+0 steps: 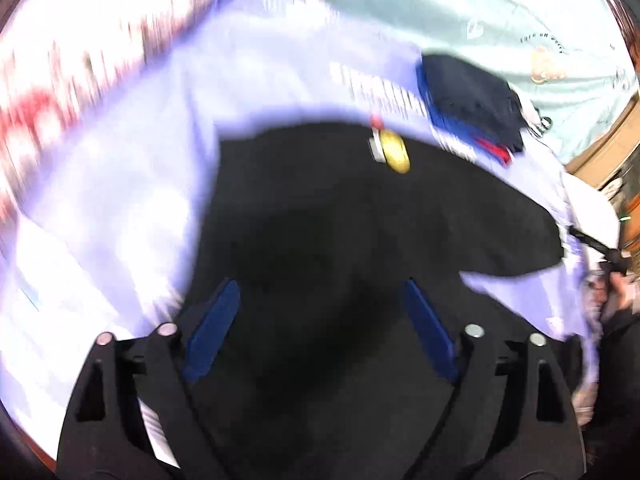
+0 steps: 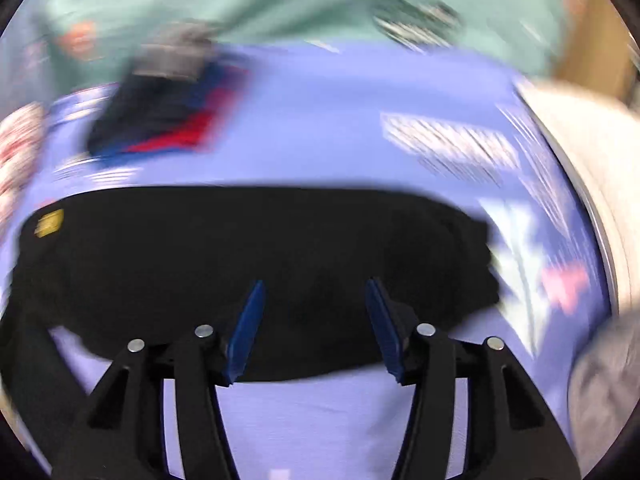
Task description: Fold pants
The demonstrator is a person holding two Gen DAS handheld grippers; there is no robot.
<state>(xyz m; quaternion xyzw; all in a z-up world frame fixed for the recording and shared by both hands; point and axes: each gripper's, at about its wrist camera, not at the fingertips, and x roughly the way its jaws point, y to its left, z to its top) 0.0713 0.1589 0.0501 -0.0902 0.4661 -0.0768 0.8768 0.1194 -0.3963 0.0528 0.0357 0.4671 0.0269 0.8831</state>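
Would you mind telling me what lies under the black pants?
The black pants lie on a lavender printed sheet, which shows all around them. Whatever is beneath the sheet is covered.

Super blurry, but the right gripper (image 2: pixel 314 292) sits wide open over the black pants (image 2: pixel 248 248) on a lavender sheet (image 2: pixel 340 120).

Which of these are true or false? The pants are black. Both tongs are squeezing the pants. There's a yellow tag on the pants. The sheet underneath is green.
1. The pants are black. True.
2. Both tongs squeeze the pants. False: the left tongs and right tongs are open, holding nothing.
3. The pants carry a yellow tag. True.
4. The sheet underneath is green. False: it is lavender-blue.
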